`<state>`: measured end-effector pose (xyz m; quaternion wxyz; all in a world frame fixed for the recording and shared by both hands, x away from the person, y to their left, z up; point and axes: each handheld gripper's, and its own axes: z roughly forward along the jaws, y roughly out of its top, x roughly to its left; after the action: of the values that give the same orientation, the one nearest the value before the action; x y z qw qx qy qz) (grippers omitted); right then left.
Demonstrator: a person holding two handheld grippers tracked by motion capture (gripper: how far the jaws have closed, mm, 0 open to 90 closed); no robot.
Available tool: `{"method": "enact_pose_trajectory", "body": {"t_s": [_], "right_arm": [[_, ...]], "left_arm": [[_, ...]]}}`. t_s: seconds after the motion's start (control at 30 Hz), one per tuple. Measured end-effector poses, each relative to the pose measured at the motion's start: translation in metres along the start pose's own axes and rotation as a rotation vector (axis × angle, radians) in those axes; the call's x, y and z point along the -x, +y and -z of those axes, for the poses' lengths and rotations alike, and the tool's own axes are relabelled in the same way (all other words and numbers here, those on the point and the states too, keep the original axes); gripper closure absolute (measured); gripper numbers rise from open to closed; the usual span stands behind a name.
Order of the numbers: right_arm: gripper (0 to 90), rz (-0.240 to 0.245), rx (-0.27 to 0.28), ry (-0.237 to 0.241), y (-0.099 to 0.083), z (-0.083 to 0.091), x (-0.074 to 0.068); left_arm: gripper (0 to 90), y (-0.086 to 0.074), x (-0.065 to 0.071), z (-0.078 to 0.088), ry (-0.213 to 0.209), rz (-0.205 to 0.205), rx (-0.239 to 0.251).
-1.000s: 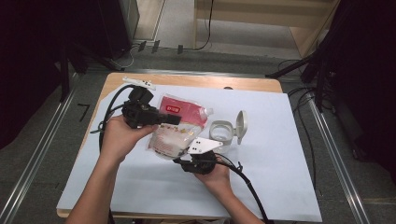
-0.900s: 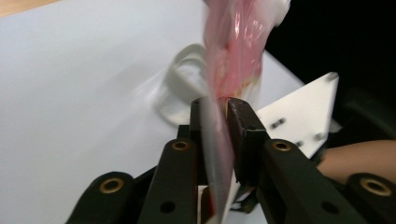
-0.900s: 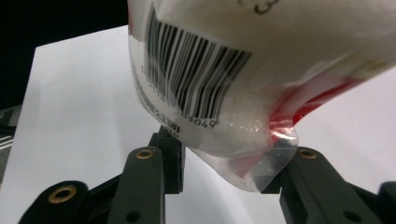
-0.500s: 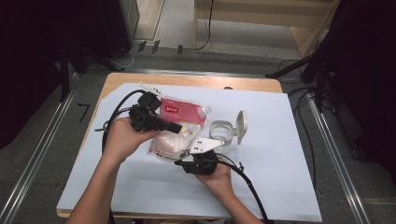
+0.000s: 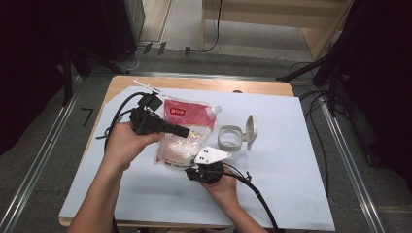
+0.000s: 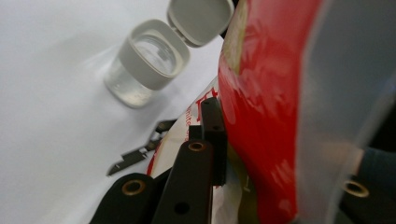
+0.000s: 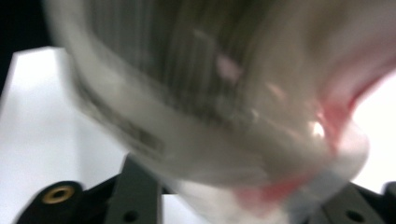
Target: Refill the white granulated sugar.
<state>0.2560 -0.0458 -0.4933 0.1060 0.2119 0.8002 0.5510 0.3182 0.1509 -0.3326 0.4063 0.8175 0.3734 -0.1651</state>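
A soft pouch [image 5: 189, 114], red at the top and clear below with pale grains inside, is held between both grippers above the white sheet. My left gripper [image 5: 183, 131] reaches in from the left and is shut on the pouch's middle. In the left gripper view the red pouch [image 6: 271, 93] sits between the jaws of the left gripper [image 6: 280, 154]. My right gripper [image 5: 188, 165] is shut on the pouch's lower end; its jaws have just been opening slightly with the pouch [image 7: 224, 93] still between them. A clear jar [image 5: 229, 137] with its grey flip lid [image 5: 251, 127] open stands to the right.
A white sheet [image 5: 291, 184] covers most of the wooden table [image 5: 204, 83]. A small white stick-like item [image 5: 142, 85] lies near the far left corner. Gripper cables trail off the left and front edges. Metal rails run along both sides of the table.
The left gripper's jaws have swung a little lower across the pouch and closed on it. The right hand has stayed in place under the pouch's lower end.
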Motion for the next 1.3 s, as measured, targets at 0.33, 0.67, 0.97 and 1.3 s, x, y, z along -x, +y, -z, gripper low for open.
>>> {"method": "enact_pose_trajectory", "body": {"t_s": [0.33,0.67,0.97,1.3], "right_arm": [[58.3,0.028,-0.124,0.002,0.009,-0.003,-0.018],[59.4,-0.155,-0.058,0.151,0.018,0.008,-0.015],[59.4,-0.200,-0.068,0.174,0.022,0.015,-0.018],[58.2,-0.174,-0.113,0.057,0.036,0.018,-0.027]], "left_arm": [[88.2,0.004,0.006,-0.030,0.129,-0.026,-0.028],[75.8,0.003,0.011,-0.033,0.109,-0.152,-0.014],[80.9,0.003,0.012,-0.032,0.122,-0.113,-0.034],[85.1,0.016,0.020,-0.036,0.090,-0.045,-0.035]]}}
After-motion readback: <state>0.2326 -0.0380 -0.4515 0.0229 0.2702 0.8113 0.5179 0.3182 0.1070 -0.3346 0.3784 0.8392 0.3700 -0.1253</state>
